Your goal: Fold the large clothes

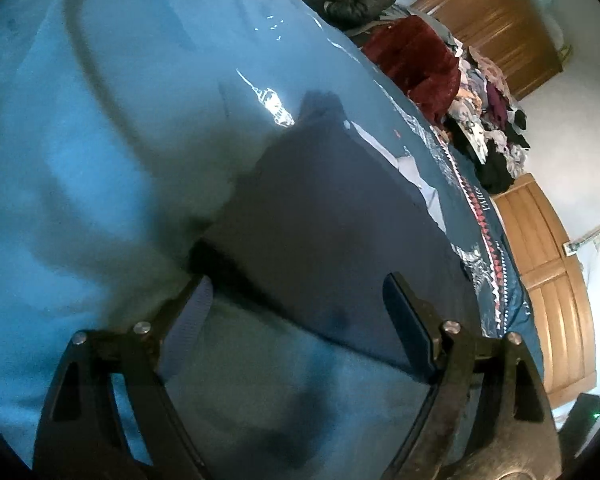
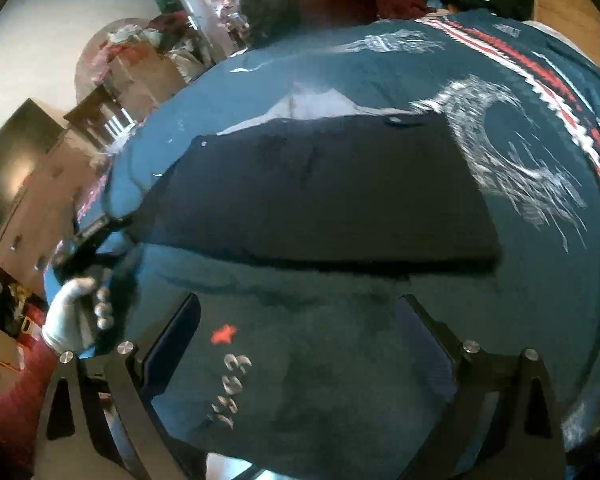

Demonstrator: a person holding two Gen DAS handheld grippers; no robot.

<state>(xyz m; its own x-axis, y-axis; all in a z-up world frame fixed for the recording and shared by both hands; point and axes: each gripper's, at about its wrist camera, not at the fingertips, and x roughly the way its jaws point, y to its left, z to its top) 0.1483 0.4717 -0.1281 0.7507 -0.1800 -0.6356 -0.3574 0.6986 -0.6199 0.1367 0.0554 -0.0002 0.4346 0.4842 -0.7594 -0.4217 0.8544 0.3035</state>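
Both my claws gape wide — left [image 1: 296, 312], right [image 2: 300, 328] — holding nothing. The folded navy garment [image 2: 324, 196] lies mid-bed on the teal bedspread [image 2: 340, 380], my left claw at its left edge.

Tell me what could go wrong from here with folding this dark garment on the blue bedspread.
The left gripper is open at the corner of the dark garment, so closing could also pinch the blue bedspread underneath. The right gripper is open and short of the near edge, so a left-only lift would likely skew the fold. Both views are blurred, so aim may be off.
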